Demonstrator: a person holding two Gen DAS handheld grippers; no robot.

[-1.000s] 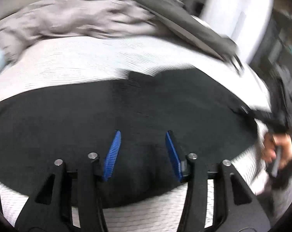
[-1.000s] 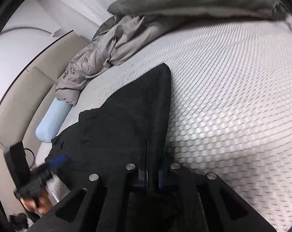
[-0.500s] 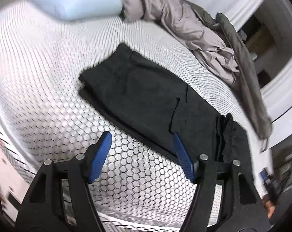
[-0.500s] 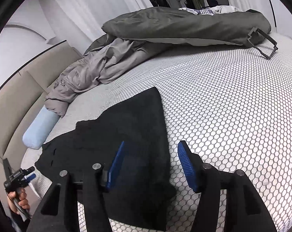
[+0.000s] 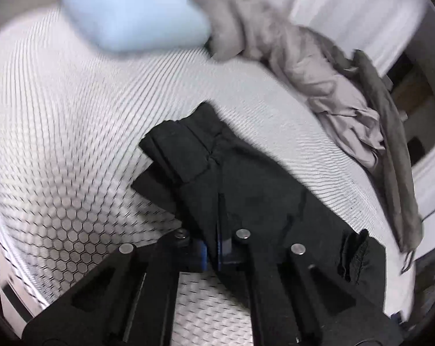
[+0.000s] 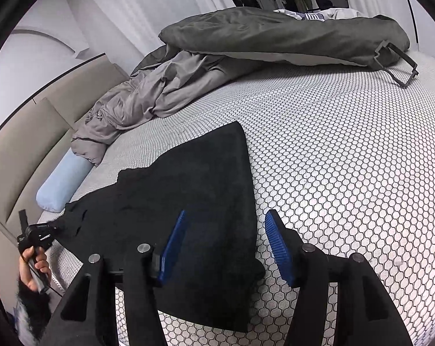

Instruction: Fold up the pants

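The left gripper (image 5: 217, 248) has just clamped its 2 blue pads together on the near edge of the black pants (image 5: 246, 190), pinching the cloth between them. In the left wrist view, which is smeared by motion, the fabric rises from the pinch and bunches into a thick fold towards the upper left. The right gripper (image 6: 226, 242) stands spread, its 2 blue pads apart above the pants' (image 6: 194, 201) near right edge with nothing pressed between them; its jaws have just been opening. In the right wrist view the pants lie flat on the honeycomb-patterned mattress (image 6: 347, 173), tapering to a corner further up the bed. At the far left of that view the person's hand (image 6: 34, 268) holds the left gripper (image 6: 48, 230) at the pants' other end. Beyond the pants lie a pale blue bolster pillow (image 6: 63, 184), a crumpled grey sheet (image 6: 148, 98) and a dark grey duvet (image 6: 275, 34). The same pillow (image 5: 136, 14) and sheet (image 5: 304, 66) show in the left view.
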